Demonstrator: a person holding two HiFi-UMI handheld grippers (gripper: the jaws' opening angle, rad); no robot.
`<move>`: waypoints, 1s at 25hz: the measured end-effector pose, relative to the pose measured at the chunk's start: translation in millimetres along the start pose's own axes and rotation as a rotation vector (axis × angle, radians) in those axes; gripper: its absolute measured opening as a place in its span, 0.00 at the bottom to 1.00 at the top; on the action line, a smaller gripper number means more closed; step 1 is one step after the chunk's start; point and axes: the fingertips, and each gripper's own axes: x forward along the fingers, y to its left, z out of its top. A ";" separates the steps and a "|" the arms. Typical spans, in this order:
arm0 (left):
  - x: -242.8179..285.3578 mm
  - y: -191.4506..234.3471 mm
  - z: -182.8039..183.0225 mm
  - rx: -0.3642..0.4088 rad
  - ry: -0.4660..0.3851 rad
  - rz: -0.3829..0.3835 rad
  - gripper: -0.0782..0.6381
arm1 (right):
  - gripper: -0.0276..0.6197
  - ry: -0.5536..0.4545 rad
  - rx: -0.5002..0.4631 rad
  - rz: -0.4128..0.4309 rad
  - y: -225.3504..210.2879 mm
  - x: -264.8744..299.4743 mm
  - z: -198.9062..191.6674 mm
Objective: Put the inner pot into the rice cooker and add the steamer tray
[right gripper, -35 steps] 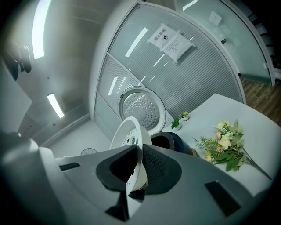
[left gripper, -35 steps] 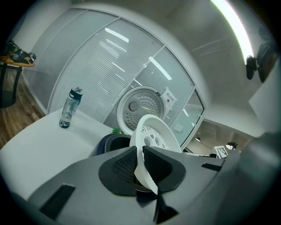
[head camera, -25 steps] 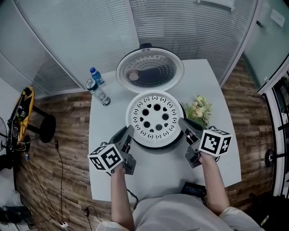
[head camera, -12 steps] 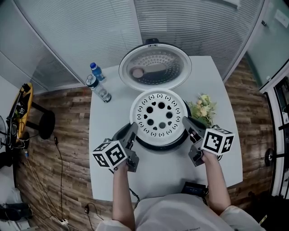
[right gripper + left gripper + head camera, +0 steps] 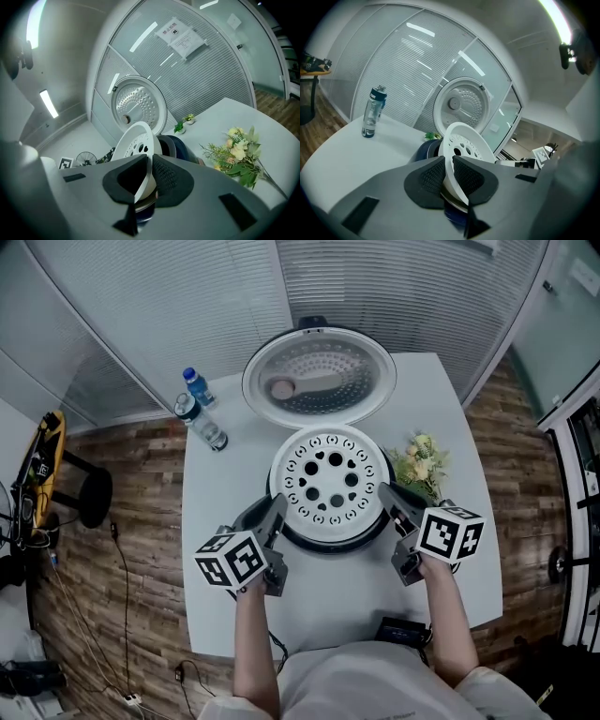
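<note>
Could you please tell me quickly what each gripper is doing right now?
Left gripper: closed on the steamer tray rim.
Right gripper: closed on the steamer tray's opposite rim.

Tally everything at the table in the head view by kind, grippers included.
water bottles: 2
rice cooker: 1
steamer tray: 1
flower bunch: 1
dark device, front edge: 1
left gripper, right gripper: 2
Total: 8

My left gripper, 7 o'clock, and right gripper, 5 o'clock: dark grey bodies, black mesh-textured pads, white cubes with black square markers; pale short-sleeved top.
</note>
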 end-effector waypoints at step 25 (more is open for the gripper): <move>10.7 6.9 -5.4 0.217 0.096 0.112 0.23 | 0.14 0.057 -0.183 -0.104 -5.6 12.6 -5.1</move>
